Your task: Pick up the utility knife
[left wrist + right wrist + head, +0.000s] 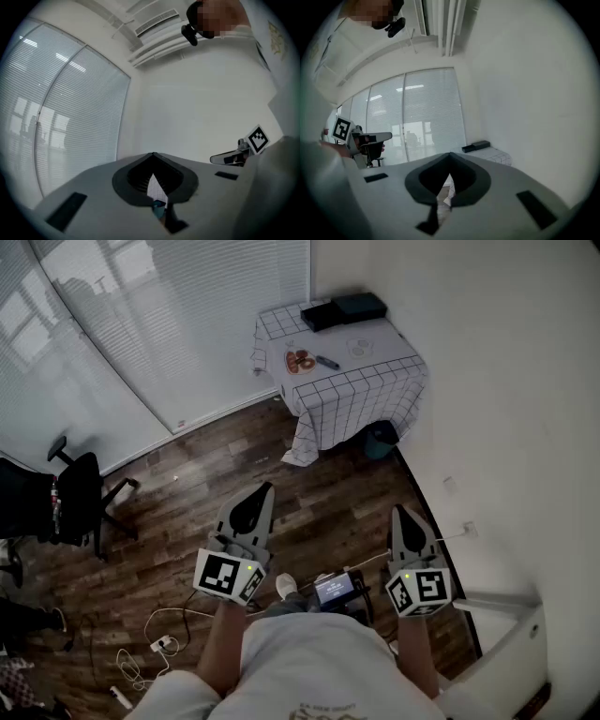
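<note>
At the far left a black office chair [80, 498] stands on the dark wooden plank floor [187, 493], well apart from anything we need. Next comes our left gripper [264, 491], held out level in front of us. Its two grey jaws are closed tip to tip with nothing between them (its own view shows only a sliver of checked cloth through the slot behind the tips).

Ahead of both grippers, and well apart from them, is the small table under a white cloth with a dark grid [349, 395], pushed into the corner of the room. Near the middle of it lies what we take to be the utility knife [326, 363]. It is a short, slim, dark bar just beside a round plate with orange-red pieces [300, 361], and its long axis slants from upper left to lower right in the head view. It is too small for us to tell which end is the handle.

The knife lies roughly between the lines of the two grippers, so we judge neither hand clearly nearer. Our right gripper [397, 514], tipped slightly down, likewise has its jaws together and empty. We judge that we must close on the table first, and that the jaws must part before either can take the knife.
</note>
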The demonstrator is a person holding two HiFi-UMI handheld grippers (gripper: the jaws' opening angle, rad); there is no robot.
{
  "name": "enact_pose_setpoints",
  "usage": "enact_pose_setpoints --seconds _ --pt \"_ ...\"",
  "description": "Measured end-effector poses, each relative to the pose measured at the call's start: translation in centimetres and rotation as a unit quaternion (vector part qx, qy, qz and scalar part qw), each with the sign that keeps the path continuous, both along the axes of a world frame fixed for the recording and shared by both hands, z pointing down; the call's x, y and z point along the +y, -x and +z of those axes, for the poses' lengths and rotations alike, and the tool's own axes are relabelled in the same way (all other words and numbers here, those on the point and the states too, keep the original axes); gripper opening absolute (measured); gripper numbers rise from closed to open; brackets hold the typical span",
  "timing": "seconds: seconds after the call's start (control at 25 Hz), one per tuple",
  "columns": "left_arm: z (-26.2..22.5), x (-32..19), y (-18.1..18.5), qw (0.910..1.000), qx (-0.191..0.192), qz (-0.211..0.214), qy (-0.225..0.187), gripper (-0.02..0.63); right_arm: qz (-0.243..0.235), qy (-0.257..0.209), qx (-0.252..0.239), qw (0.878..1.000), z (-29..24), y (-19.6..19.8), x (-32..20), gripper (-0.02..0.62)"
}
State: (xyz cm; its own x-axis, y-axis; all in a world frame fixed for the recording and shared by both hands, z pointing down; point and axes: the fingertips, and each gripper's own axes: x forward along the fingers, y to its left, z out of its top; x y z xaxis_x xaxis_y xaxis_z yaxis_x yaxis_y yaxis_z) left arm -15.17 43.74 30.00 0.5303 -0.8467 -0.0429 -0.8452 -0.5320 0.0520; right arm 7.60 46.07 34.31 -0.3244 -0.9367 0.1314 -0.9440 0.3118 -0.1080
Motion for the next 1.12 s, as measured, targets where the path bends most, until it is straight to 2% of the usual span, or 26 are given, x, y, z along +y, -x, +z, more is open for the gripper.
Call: enact_pose_setpoints --seconds 0.12,0.36,0.68,1.12 --pt "-0.5 0.6 -0.7 0.9996 -0.026 -0.003 -0.009 0.006 -0.011 -0.008 -0.002 1.000 -0.8 -0.1 0.4 0.006" --pt "-1.3 1.5 -1.9 0.9988 -0.043 -0.011 -0.017 0.006 -0.026 -0.015 0.004 1.000 -1.5 -0.8 0.6 0.006" --pt "-1.2 1.8 -3.2 0.9982 -0.047 -0.033 -0.015 0.008 -0.038 -0.007 -0.018 0.999 -1.4 -2.5 -0.2 0.006" --pt "-0.3 -3.4 -4.5 0.9982 -0.048 -0.033 -0.015 0.006 -0.027 -0.009 -0.006 1.000 -0.6 -4.0 -4.9 0.006"
